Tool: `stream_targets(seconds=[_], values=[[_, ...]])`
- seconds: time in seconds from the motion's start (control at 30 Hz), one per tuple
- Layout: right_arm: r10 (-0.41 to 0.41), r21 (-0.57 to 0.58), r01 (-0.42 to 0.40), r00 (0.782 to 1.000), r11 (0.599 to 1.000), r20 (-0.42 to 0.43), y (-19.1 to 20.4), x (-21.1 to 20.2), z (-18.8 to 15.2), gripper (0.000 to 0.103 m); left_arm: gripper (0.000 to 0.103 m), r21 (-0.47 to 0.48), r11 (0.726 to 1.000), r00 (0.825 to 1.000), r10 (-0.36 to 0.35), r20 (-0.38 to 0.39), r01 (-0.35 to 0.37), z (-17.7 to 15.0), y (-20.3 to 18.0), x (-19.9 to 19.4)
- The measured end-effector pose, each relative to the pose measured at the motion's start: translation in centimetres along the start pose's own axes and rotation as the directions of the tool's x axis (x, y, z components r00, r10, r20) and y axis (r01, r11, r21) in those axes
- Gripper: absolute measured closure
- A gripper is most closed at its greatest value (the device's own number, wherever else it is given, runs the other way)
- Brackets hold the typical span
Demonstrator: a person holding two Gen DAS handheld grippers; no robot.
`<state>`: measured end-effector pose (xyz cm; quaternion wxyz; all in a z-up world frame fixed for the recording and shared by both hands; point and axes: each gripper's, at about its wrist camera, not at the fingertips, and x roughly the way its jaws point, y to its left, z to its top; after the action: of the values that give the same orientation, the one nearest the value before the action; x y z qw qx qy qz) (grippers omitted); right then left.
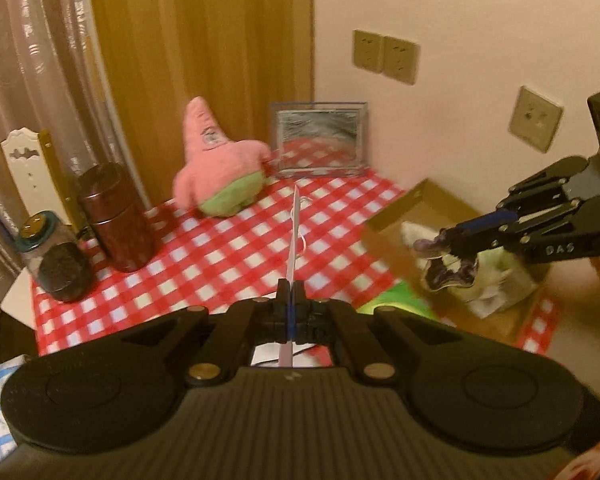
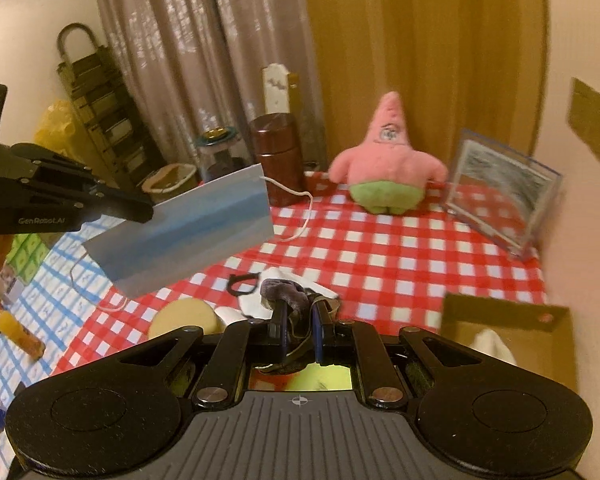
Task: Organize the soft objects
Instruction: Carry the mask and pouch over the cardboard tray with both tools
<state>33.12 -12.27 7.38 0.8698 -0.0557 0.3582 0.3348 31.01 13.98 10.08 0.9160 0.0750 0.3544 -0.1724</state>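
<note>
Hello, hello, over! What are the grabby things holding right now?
Left hand-held gripper shut on blue face mask, in the air. Right hand-held gripper shut on purple-and-white soft thing, above cardboard box. Pink starfish plush untouched. Nothing in the way.

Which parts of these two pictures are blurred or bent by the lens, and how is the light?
Left wrist view: warm yellowish light; the pink star-shaped plush toy and brown cardboard box are smeared by motion, and the curtains bow at the edge. Right wrist view: same warm cast; the blue face mask is fairly sharp, the clear-framed picture stand blurred.

Blue face mask (image 2: 188, 224) aloft, pink plush star (image 2: 386, 164) upright
</note>
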Motion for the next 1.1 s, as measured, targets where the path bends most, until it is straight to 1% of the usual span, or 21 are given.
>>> stream_targets(seconds=[0.1, 0.23, 0.37, 0.57, 0.67, 0.83, 1.1], values=[[-0.033, 0.028, 0.032, 0.999, 0.999, 0.013, -1.3, -1.9, -1.2, 0.091, 0.103, -0.012, 1.0, 1.0, -0.019, 0.012, 0.019, 0.6, -2.6, -0.2], [-0.099, 0.072, 0.097, 0.995, 0.993, 0.025, -3.8, -4.1, -3.0, 0.091, 0.103, -0.037, 0.998, 0.999, -0.05, 0.019, 0.05, 1.2, -6.6, 0.4], [-0.178, 0.106, 0.174, 0.984, 0.979, 0.029, -6.5, -6.3, -5.1, 0.091, 0.103, -0.049, 0.995, 0.996, -0.089, 0.026, 0.09, 1.7, -10.3, 1.5], [-0.268, 0.13, 0.264, 0.963, 0.956, 0.018, -9.8, -8.7, -8.3, 0.091, 0.103, -0.089, 0.982, 0.985, -0.166, 0.039, 0.169, 2.7, -15.3, 3.8], [-0.288, 0.142, 0.283, 0.958, 0.949, 0.015, -11.0, -9.4, -9.7, 0.091, 0.103, -0.112, 0.974, 0.98, -0.194, 0.039, 0.197, 3.2, -17.5, 5.2], [-0.3, 0.158, 0.295, 0.954, 0.942, 0.007, -12.5, -9.5, -11.6, 0.091, 0.103, -0.135, 0.969, 0.979, -0.204, 0.024, 0.205, 3.7, -20.4, 8.2], [-0.293, 0.192, 0.294, 0.956, 0.936, -0.03, -14.8, -8.0, -14.2, 0.091, 0.103, -0.206, 0.952, 0.972, -0.234, -0.015, 0.226, 2.7, -22.7, 13.6]])
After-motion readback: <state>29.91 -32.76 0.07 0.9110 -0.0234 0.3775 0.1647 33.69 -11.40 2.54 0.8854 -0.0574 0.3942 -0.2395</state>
